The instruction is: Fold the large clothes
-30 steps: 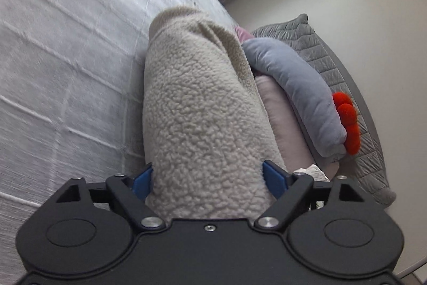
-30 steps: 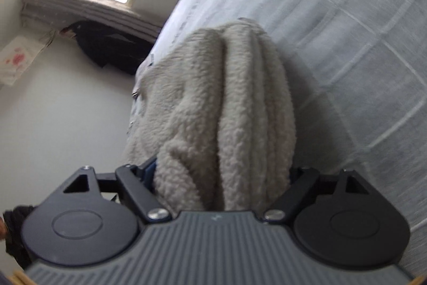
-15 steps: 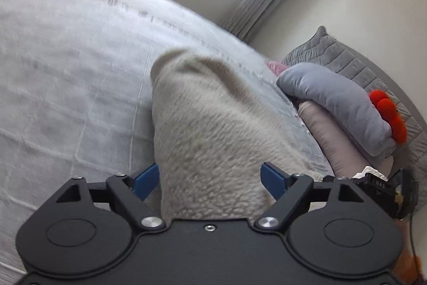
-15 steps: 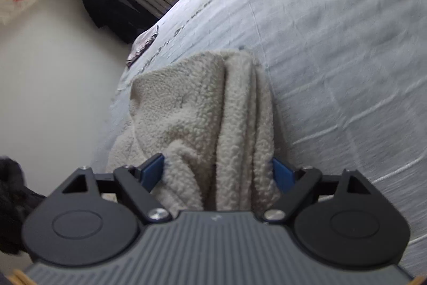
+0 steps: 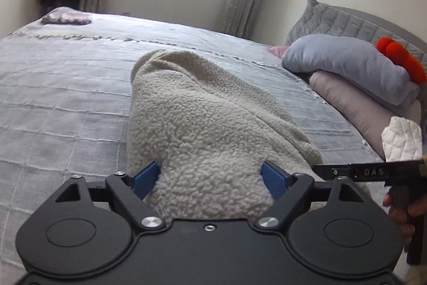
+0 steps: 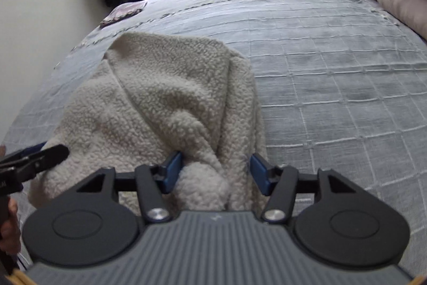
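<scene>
One cream fleece garment (image 5: pixel 202 124) lies mid-frame on the grey bedspread (image 5: pixel 66 87). The left gripper (image 5: pixel 210 178) stands wide, fleece bunched between its pads; the right gripper (image 6: pixel 216 170) is closing on a fold. Two pillows (image 5: pixel 347 63) are stacked at right.

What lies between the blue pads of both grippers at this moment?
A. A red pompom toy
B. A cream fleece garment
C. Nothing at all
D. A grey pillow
B. In each wrist view the cream fleece garment bunches up between the blue pads of the left gripper and of the right gripper, whose jaws are closing.
</scene>
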Action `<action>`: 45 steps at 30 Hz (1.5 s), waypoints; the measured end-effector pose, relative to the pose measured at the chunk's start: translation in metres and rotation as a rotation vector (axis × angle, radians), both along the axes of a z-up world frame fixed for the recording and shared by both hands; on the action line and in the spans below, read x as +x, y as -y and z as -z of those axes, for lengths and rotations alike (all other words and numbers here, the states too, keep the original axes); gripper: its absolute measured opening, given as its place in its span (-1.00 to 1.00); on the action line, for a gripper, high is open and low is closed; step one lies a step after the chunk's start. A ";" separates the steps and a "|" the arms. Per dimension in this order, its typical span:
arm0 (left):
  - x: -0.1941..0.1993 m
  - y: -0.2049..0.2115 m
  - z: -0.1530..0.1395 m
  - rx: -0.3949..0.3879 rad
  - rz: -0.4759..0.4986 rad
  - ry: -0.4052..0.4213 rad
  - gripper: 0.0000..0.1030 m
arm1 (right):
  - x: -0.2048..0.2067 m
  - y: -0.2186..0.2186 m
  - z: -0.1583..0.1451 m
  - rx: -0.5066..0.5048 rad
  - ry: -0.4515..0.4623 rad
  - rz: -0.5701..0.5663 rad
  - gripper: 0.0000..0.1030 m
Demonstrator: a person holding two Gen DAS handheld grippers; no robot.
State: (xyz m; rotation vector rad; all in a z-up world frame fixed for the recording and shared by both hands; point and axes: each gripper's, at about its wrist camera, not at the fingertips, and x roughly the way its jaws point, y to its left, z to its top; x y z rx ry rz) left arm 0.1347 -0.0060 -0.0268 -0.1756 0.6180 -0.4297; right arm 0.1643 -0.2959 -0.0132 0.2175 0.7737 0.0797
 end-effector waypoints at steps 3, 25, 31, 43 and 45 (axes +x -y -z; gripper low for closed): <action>-0.016 -0.002 -0.014 0.024 -0.031 -0.019 0.62 | -0.026 -0.016 -0.021 -0.105 0.059 -0.005 0.17; -0.161 -0.011 -0.010 0.222 -0.232 -0.097 1.00 | -0.178 -0.076 -0.015 -0.229 0.084 0.183 0.99; -0.168 -0.007 -0.015 0.237 -0.243 -0.084 1.00 | -0.185 -0.081 -0.024 -0.244 0.113 0.184 0.99; -0.173 -0.002 -0.020 0.292 -0.269 -0.046 1.00 | -0.189 -0.077 -0.028 -0.249 0.152 0.196 0.99; -0.174 -0.002 -0.020 0.294 -0.269 -0.041 1.00 | -0.189 -0.079 -0.027 -0.246 0.151 0.189 0.99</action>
